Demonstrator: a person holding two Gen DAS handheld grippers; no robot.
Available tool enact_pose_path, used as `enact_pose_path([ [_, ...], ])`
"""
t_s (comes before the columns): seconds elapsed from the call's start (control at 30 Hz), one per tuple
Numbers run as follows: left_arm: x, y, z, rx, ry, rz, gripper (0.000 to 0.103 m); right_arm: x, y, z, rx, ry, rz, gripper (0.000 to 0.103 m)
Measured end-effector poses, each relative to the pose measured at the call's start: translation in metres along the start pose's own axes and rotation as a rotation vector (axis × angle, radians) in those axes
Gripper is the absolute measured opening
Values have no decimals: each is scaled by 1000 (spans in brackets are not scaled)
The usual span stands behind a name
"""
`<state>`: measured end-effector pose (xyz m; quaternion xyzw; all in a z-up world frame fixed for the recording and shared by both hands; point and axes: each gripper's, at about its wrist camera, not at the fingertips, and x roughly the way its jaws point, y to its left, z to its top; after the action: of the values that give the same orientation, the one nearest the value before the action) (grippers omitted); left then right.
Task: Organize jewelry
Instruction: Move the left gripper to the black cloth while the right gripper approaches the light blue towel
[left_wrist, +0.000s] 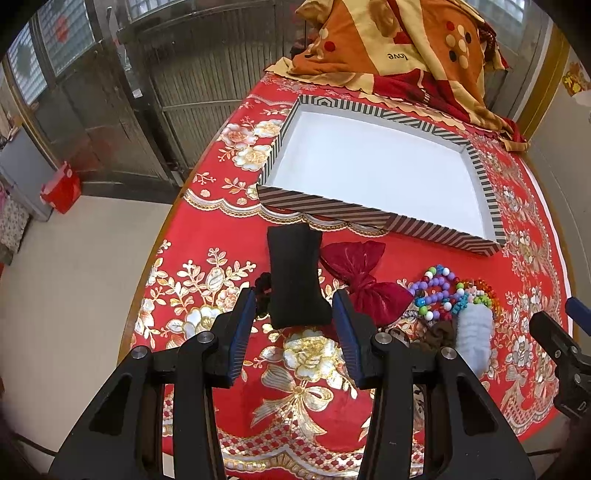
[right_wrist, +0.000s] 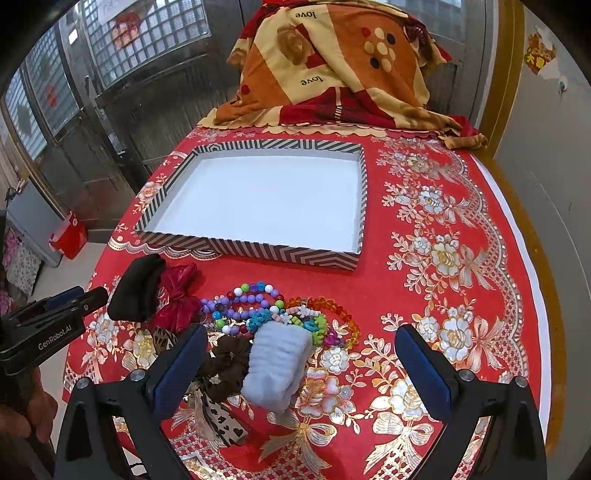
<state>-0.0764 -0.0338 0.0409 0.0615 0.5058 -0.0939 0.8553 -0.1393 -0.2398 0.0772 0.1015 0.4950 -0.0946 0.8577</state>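
A striped shallow box (left_wrist: 476, 177) (right_wrist: 258, 251) with a white inside lies on the red tablecloth. In front of it lie a black bow (left_wrist: 295, 280) (right_wrist: 136, 291), a dark red bow (left_wrist: 358, 273) (right_wrist: 177, 295), bead bracelets (left_wrist: 443, 291) (right_wrist: 258, 306), a brown scrunchie (right_wrist: 225, 362) and a pale blue fluffy band (left_wrist: 474, 332) (right_wrist: 277, 365). My left gripper (left_wrist: 294, 306) is open, its fingers on either side of the black bow's near end. My right gripper (right_wrist: 301, 350) is open wide around the fluffy band and scrunchie.
A folded orange and red blanket (right_wrist: 332, 74) sits at the table's far end. A cow-print hair tie (right_wrist: 225, 417) lies near the right gripper. The table edge drops off on the left to a pale floor (left_wrist: 74, 295). A red bin (left_wrist: 61, 188) stands there.
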Motion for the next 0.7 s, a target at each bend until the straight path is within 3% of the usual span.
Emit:
enact_pose_path([
  [0.7, 4, -2, 4, -6, 12, 10, 43, 5, 1, 4, -14, 15, 7, 101],
])
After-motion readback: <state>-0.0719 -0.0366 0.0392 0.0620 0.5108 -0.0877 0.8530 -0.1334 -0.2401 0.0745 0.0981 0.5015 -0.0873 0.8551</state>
